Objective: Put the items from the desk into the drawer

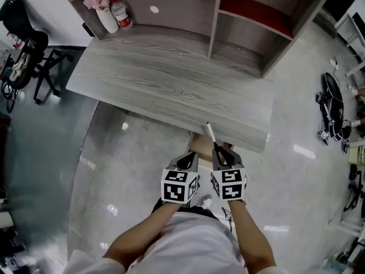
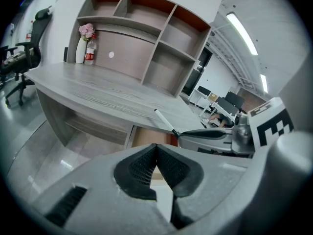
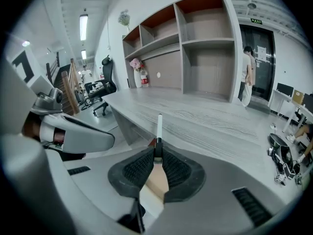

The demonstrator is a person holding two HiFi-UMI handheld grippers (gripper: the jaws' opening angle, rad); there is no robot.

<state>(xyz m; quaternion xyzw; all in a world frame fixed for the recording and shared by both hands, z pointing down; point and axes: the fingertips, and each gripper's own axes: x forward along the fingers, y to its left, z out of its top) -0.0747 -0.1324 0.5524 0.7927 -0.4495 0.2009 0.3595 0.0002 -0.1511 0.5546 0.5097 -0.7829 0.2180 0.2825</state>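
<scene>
The right claw (image 3: 157, 148) is clamped on the dark end of a white pen (image 3: 159, 124), which sticks straight out ahead of its tips, its far end reaching over the front edge of the desk (image 1: 171, 84). Just to its left, the left claw (image 2: 156, 148) is pinched together with nothing between its tips. Both hang side by side above the open drawer (image 1: 201, 146), which shows just ahead of and beneath them, under the desk's edge.
</scene>
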